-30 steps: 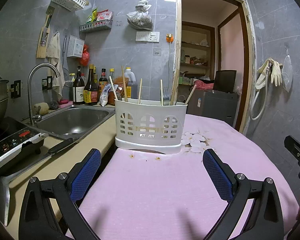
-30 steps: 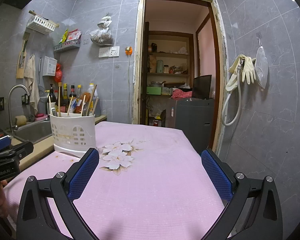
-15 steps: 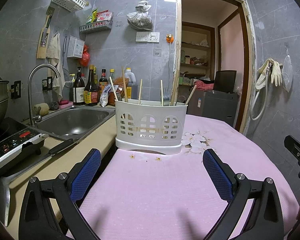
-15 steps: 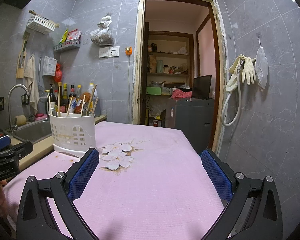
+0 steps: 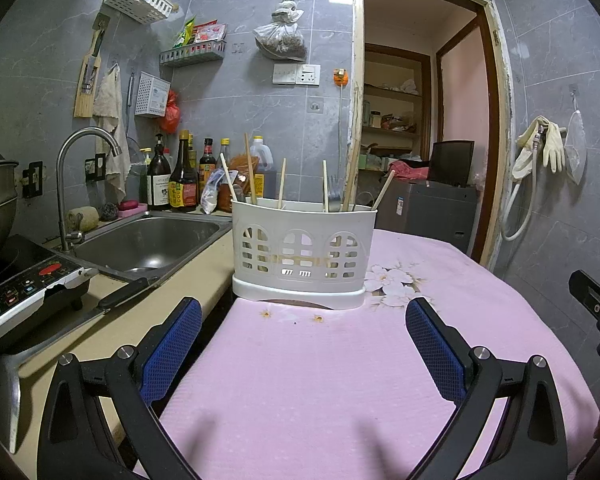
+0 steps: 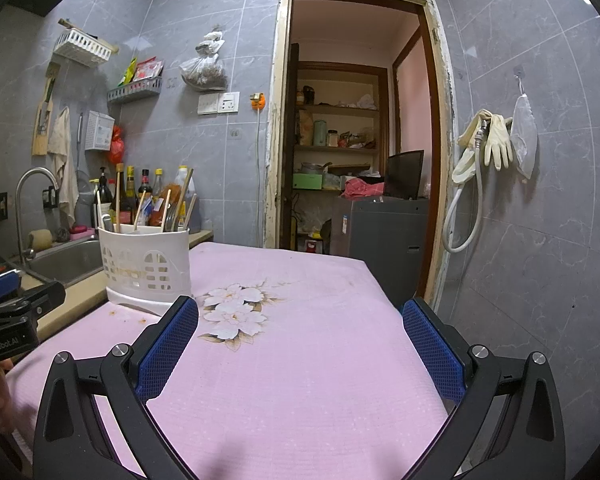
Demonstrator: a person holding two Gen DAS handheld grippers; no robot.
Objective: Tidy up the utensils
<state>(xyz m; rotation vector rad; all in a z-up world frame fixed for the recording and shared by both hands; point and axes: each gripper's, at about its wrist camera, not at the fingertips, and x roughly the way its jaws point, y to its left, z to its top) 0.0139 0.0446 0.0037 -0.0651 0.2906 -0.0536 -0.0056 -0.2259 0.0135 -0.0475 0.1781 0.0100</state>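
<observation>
We hold both grippers low over the pink tablecloth (image 5: 340,380), each spread wide and carrying nothing. The left gripper (image 5: 303,340) faces the white utensil holder (image 5: 304,252) squarely, at centre frame, where it stands on the cloth's far edge beside the beige counter (image 5: 168,304); we judge this a pause either ahead of the sorting or after it, since no loose utensil lies on the cloth. Chopsticks (image 5: 250,174) lean at odd angles out of the holder, with a fork (image 5: 333,196) showing among them. The right gripper (image 6: 300,340) points further right, towards the doorway (image 6: 356,120), so the holder (image 6: 146,264) sits at the middle left of its frame, with the flower print (image 6: 236,314) ahead of the blue pads (image 6: 168,350). Only the left view shows the knife (image 5: 104,306) on the counter, the sink basin (image 5: 152,240) and the stove (image 5: 24,288) at lower left; the right view alone takes in the cloth's far right edge.
</observation>
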